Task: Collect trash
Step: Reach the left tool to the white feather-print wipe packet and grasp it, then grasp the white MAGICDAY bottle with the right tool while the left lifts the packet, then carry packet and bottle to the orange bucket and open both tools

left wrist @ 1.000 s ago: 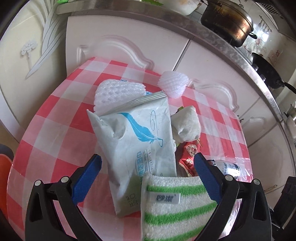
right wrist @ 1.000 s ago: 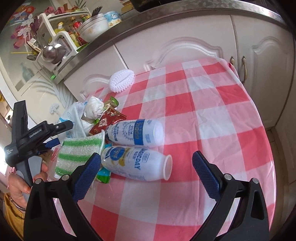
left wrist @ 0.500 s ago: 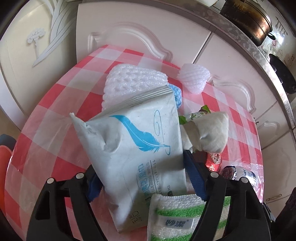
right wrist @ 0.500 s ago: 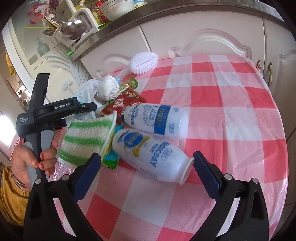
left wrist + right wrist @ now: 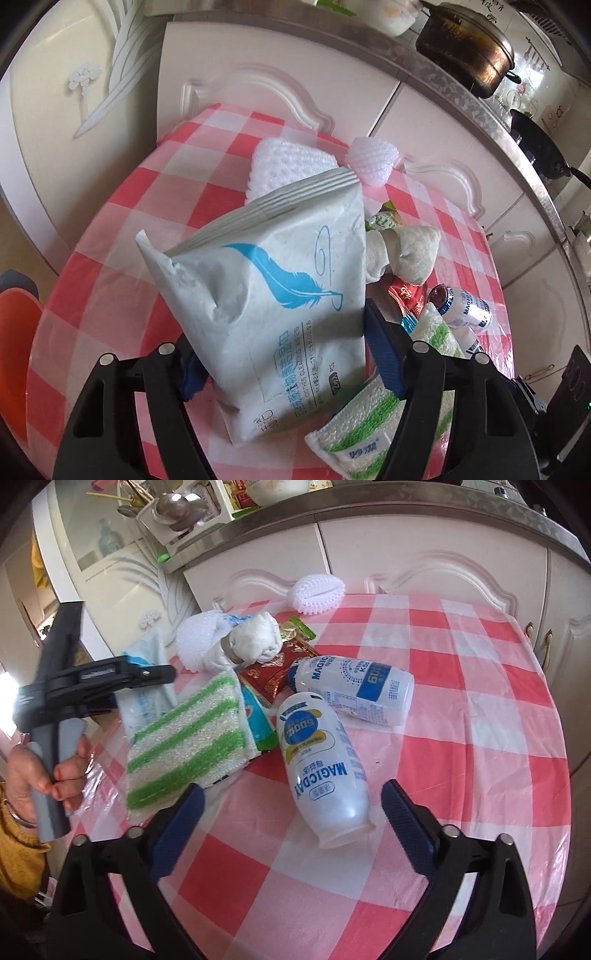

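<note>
Gripping wipes pack (image 5: 280, 295), left claw (image 5: 284, 354).

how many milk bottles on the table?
2, both lying down: near bottle between the open right gripper's fingers, far bottle behind it beside the red wrapper. Pile may hide more.

A round table with a red-and-white checked cloth (image 5: 480, 672) fills the middle of both views. Behind it, cream cabinet doors (image 5: 258, 59) with raised curved mouldings run across the top. On the steel counter edge (image 5: 461, 92) at upper right of the left view sit a dark lidded pot (image 5: 469, 40) and, further right, what may be a black pan (image 5: 535, 144). A dish rack (image 5: 177, 517) stands at upper left of the right view.
</note>
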The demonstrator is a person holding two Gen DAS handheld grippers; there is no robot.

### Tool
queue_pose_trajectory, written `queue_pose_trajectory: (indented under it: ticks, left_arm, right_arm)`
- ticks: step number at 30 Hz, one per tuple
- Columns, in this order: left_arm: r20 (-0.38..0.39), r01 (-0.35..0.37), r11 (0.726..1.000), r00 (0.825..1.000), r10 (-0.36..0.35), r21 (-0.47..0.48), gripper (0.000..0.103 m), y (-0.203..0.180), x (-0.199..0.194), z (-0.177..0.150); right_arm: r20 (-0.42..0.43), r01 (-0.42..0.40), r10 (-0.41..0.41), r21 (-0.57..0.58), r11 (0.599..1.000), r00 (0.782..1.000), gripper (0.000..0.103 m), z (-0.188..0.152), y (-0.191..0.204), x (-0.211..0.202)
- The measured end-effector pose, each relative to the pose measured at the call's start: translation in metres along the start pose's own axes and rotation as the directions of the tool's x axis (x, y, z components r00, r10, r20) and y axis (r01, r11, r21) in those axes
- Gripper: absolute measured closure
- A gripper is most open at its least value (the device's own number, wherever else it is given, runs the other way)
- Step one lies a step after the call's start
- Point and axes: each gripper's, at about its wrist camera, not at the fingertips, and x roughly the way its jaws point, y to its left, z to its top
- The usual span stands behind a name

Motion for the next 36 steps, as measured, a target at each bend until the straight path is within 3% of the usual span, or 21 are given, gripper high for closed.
queue_pose_trajectory:
  ticks: [2,6,12,15,21,27,32,36]
  left_arm:
    - [0.019,-0.003,1.0,1.0,0.003,0.011,0.03,0.003,-0.008,-0.002]
    - [0.041,0.003,1.0,0.999,-0.004,0.017,0.031,0.012,-0.024,-0.009]
    - [0.061,0.042,0.999,0.997,-0.042,0.005,0.031,0.029,-0.04,-0.023]
    - [0.076,0.098,0.995,0.993,-0.095,-0.028,0.031,0.04,-0.048,-0.028]
    - [0.086,0.216,0.975,0.974,-0.21,-0.059,0.031,0.052,-0.065,-0.038]
    - [0.091,0.275,0.959,0.959,-0.269,-0.062,0.031,0.063,-0.084,-0.051]
    - [0.11,0.269,0.961,0.959,-0.261,-0.062,0.031,0.081,-0.105,-0.065]
    - [0.146,0.223,0.972,0.967,-0.209,-0.081,0.031,0.109,-0.126,-0.074]
  right_arm:
    - [-0.014,0.017,-0.017,0.011,1.0,1.0,0.045,-0.001,-0.002,0.004]
    - [-0.01,0.05,-0.05,0.047,0.998,0.999,0.061,-0.008,-0.006,0.003]
    - [0.042,0.078,-0.082,0.107,0.991,0.996,0.061,-0.022,-0.003,-0.012]
    - [0.076,0.069,-0.081,0.14,0.988,0.994,0.061,-0.031,0.004,-0.023]
    - [0.123,0.076,-0.097,0.165,0.983,0.988,0.061,-0.042,0.022,-0.043]
    - [0.175,0.072,-0.102,0.168,0.983,0.979,0.061,-0.037,0.039,-0.067]
    - [0.196,-0.002,-0.024,0.131,0.991,0.98,0.061,-0.023,0.07,-0.076]
    - [0.175,-0.089,0.076,0.07,0.994,0.982,0.061,-0.009,0.11,-0.066]
